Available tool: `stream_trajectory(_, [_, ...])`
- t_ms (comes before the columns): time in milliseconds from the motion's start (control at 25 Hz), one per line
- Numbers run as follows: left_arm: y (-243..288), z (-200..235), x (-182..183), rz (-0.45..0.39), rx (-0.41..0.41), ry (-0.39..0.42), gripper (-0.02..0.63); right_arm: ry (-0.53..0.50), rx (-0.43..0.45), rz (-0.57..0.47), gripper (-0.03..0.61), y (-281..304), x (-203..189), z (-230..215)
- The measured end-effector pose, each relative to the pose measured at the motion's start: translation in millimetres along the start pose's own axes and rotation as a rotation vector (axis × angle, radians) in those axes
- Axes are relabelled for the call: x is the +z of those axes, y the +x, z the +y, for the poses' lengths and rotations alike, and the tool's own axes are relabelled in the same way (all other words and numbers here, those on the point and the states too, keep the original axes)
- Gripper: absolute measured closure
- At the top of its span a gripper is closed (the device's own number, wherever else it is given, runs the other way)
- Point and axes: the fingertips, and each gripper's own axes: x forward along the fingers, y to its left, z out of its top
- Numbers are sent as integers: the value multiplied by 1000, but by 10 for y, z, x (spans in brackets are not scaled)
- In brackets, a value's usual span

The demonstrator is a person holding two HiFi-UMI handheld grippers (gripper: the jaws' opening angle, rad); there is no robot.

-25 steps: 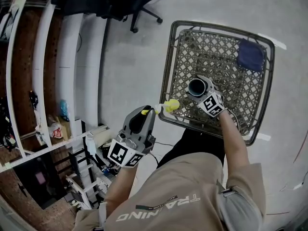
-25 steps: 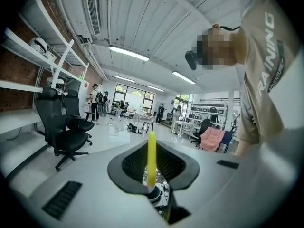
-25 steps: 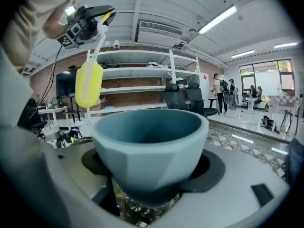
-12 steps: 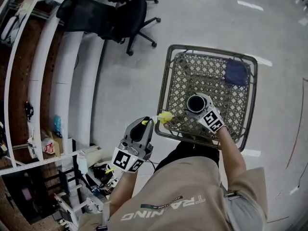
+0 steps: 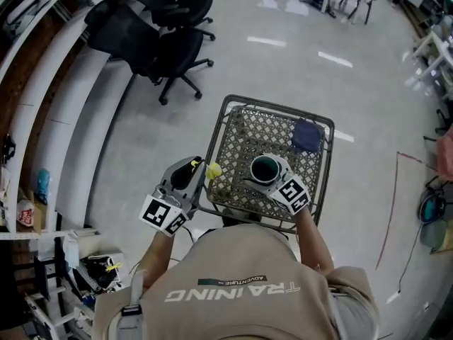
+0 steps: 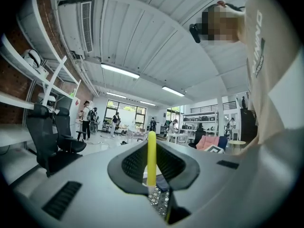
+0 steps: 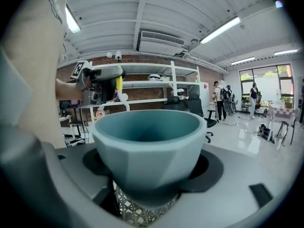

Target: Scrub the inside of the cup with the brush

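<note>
My right gripper [image 5: 274,177] is shut on a teal faceted cup [image 5: 265,168] and holds it upright above the wicker basket [image 5: 244,137]; its jaws have just been closing a little on the cup. The cup [image 7: 147,144] fills the right gripper view, sitting between the jaws of the right gripper [image 7: 147,189] with its dark inside showing. A yellow brush [image 5: 212,169] is clamped in my left gripper [image 5: 195,170], which is shut on its handle, left of the cup and apart from it. The handle [image 6: 151,156] stands upright in the left gripper [image 6: 152,175].
A folded blue cloth [image 5: 306,135] lies in the basket's far right corner. Black office chairs [image 5: 166,34] stand on the floor beyond. White shelving [image 5: 42,154] runs along the left. People [image 7: 223,99] stand far off.
Both grippers have risen. The right one lifted the cup well up from the basket, while the left one rose less with the brush. The basket now looks smaller and farther below.
</note>
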Motion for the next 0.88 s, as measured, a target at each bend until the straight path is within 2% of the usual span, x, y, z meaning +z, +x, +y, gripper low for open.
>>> stream_trajectory(120, [-7,-17,193,-32,-29,24,563,0,-2,-23,176,-99,201,141])
stream_trajectory(360, [91,-124,690,-87,-150,-10,563,-78,12,16,175,-168,427,279])
stream_trajectory(640, [168,-168,955,-111,-224,-11,563,-81,45,66,175,-131,326,384])
stream_trajectory(880, [238,-408,1715,-174,-359,69,563,-57,95,115,176,148,222,422])
